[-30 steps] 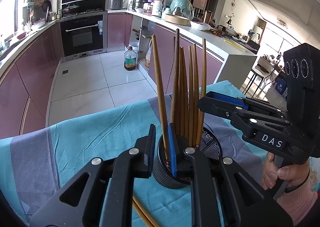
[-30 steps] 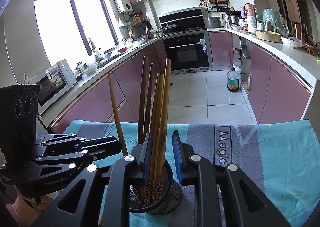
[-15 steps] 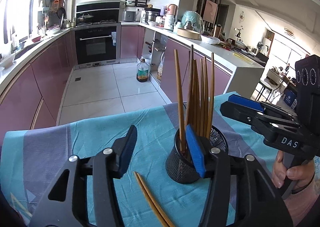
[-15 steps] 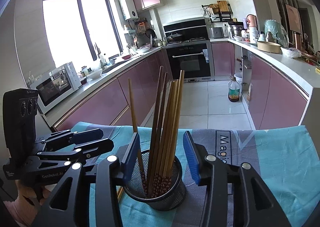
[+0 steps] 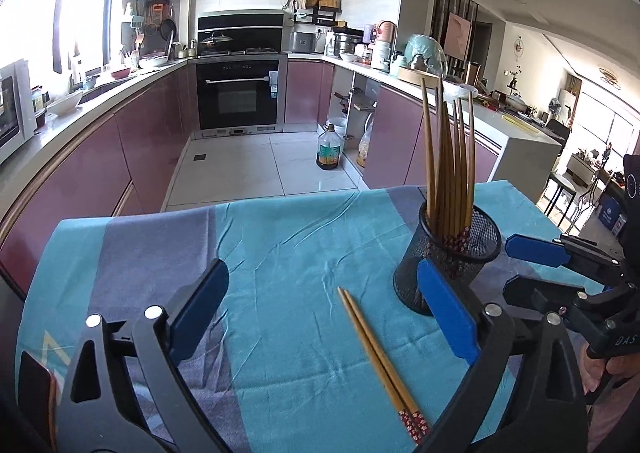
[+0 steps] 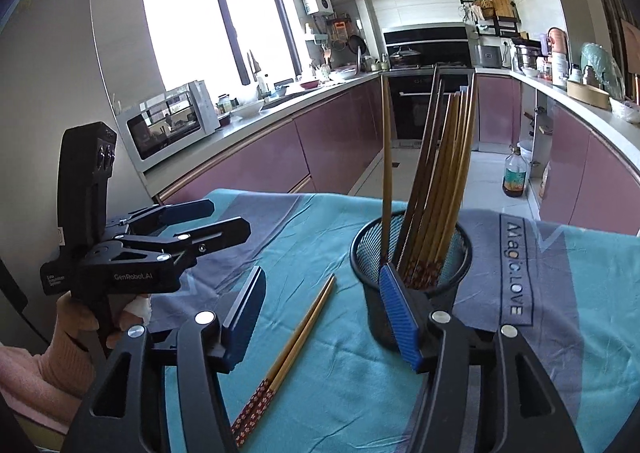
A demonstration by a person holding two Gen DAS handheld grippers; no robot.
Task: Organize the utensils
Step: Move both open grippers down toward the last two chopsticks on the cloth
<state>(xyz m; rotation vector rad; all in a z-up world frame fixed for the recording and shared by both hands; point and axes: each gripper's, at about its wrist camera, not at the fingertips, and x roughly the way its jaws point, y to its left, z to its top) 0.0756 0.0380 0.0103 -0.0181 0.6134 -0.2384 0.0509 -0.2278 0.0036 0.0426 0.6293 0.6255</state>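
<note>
A black mesh cup [image 5: 408, 281] [image 6: 366, 293] stands on the turquoise and grey tablecloth [image 5: 280, 237] with several brown chopsticks [image 5: 450, 157] [image 6: 436, 173] upright in it. One more pair of chopsticks [image 5: 380, 353] [image 6: 296, 341] lies flat on the cloth to the left of the cup. My left gripper [image 5: 324, 309] [image 6: 230, 218] hovers above that pair, its jaws opening wide with nothing pressed between them. My right gripper [image 6: 322, 317] [image 5: 507, 268] is near the cup, jaws also opening. Its right pad is in front of the cup wall and grips nothing.
The table's far edge drops off to a tiled kitchen floor with purple cabinets [image 6: 260, 169], a black oven [image 5: 238, 97] and an oil bottle [image 5: 329, 149]. A microwave [image 6: 172, 125] sits on the left counter. A person's hands hold both grippers at the near side.
Both grippers have drawn back from the cup and their jaws have spread, letting go of the upright chopsticks. The pair lying on the cloth has come fully into view.
</note>
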